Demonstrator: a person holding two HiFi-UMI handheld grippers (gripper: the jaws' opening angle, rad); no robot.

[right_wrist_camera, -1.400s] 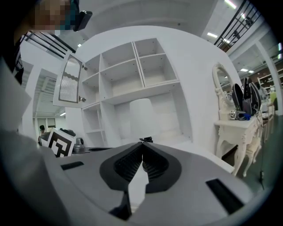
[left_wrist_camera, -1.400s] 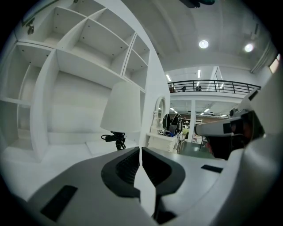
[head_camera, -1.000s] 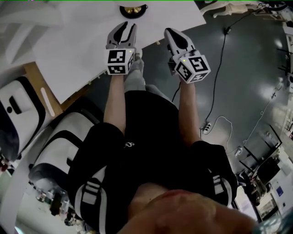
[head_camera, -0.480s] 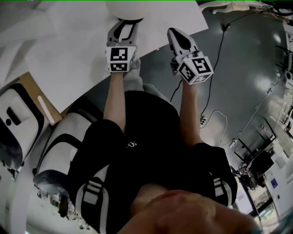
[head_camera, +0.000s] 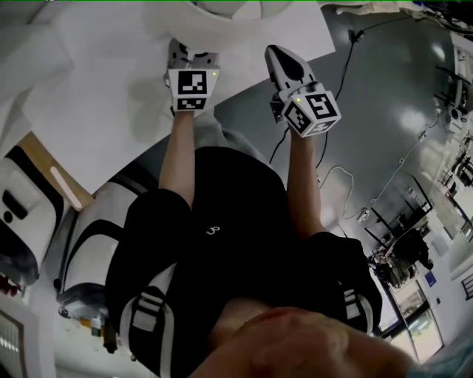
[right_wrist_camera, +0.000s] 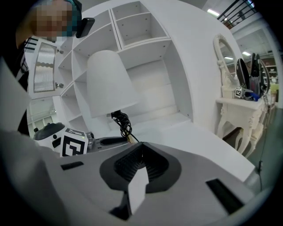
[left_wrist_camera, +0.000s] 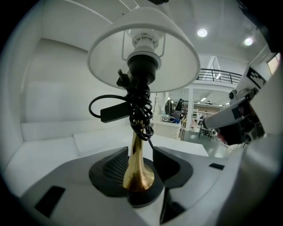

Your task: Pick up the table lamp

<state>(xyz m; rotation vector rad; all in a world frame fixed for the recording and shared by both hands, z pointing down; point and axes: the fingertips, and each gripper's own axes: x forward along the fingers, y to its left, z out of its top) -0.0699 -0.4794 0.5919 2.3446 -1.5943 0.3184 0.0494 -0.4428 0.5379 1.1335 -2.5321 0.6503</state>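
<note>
The table lamp has a white shade (left_wrist_camera: 143, 53), a brass stem (left_wrist_camera: 136, 170) and a black cord (left_wrist_camera: 139, 110) wound round the stem below the socket. It stands on the white table (head_camera: 111, 96). In the head view only its shade (head_camera: 222, 7) shows, at the top edge. My left gripper (left_wrist_camera: 140, 154) has just been opening its jaws. They stand wide on either side of the stem's foot, with gaps to both pads. In the head view the shade covers its tips (head_camera: 188, 53). My right gripper (head_camera: 277, 55) is shut, to the right of the lamp (right_wrist_camera: 108, 84) and holding nothing.
White open shelves (right_wrist_camera: 141, 26) rise behind the lamp. A white dressing table with an oval mirror (right_wrist_camera: 234, 101) stands to the right. Past the table's edge is dark floor with a black cable (head_camera: 355, 111). White and black seats (head_camera: 22, 207) are at the left.
Both grippers have moved forward over the table toward the lamp. The shade has come into the head view, and the left jaws now reach under it.
</note>
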